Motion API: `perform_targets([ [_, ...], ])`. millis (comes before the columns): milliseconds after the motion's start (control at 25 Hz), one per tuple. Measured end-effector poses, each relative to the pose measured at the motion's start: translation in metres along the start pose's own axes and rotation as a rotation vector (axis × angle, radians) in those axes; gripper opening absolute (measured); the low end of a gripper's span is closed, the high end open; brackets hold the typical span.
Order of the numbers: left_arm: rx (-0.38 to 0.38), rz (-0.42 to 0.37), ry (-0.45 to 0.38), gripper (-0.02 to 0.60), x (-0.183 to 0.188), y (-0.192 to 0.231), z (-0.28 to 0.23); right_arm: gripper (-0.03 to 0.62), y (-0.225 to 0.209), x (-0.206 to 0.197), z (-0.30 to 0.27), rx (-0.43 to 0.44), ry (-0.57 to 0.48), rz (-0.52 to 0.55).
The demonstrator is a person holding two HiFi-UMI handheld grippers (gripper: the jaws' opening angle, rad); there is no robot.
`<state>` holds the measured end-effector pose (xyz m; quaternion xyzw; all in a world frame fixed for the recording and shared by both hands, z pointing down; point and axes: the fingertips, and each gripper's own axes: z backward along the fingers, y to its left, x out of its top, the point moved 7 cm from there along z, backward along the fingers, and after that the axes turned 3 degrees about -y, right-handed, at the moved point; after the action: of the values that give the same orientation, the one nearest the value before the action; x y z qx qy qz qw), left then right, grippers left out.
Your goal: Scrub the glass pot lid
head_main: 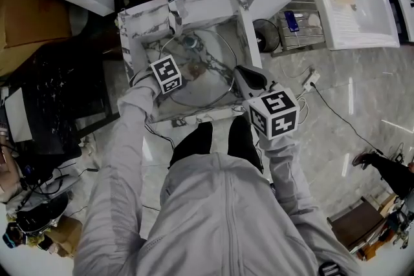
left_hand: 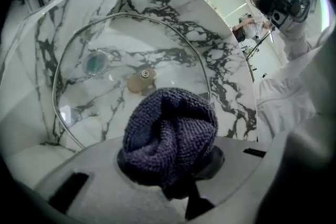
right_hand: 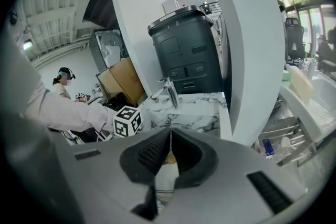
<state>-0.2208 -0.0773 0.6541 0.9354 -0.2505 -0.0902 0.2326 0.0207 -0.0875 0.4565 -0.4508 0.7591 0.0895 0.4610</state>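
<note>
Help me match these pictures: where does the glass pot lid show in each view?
Head view: glass pot lid, upper centre.
Left gripper view: left-centre, behind the cloth.
Right gripper view: barely, bottom centre, pinched in the right claw.
Shared landmark: marble sink.

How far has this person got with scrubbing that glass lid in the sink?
Done: the glass lid sits in the marble sink, and the left gripper is clamped on a dark cloth. In hand: the cloth hangs over the lid beside its knob; contact cannot be told. Left: seemingly all the scrubbing, since no suds or wet streaks show. The right gripper is shut, empty, off the lid.
</note>
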Motion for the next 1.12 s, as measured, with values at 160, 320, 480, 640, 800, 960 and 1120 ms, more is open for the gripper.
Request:
perform_targets([
  [160,0.081,0.023,-0.04,0.084,0.002,0.011,0.007,0.031,-0.002,-0.001,0.002,-0.008,0.001,-0.006],
  [320,0.168,0.049,-0.085,0.084,0.005,0.025,0.015,0.031,-0.004,0.001,0.003,-0.009,0.0,-0.006],
  [480,0.251,0.083,-0.129,0.084,0.009,0.039,0.022,0.031,-0.007,0.002,0.004,-0.011,0.001,-0.007],
  [640,0.33,0.104,-0.179,0.084,0.015,0.051,0.022,0.031,-0.01,-0.001,0.005,-0.013,0.01,-0.011],
  [800,0.368,0.145,-0.256,0.084,0.024,0.058,0.023,0.031,-0.016,-0.002,0.007,-0.017,0.015,-0.013],
  [960,0.386,0.246,-0.384,0.084,0.037,0.064,0.029,0.031,-0.023,-0.002,0.01,-0.024,0.018,-0.017],
  [1120,0.435,0.339,-0.479,0.084,0.048,0.068,0.025,0.031,-0.03,-0.005,0.014,-0.032,0.024,-0.025],
])
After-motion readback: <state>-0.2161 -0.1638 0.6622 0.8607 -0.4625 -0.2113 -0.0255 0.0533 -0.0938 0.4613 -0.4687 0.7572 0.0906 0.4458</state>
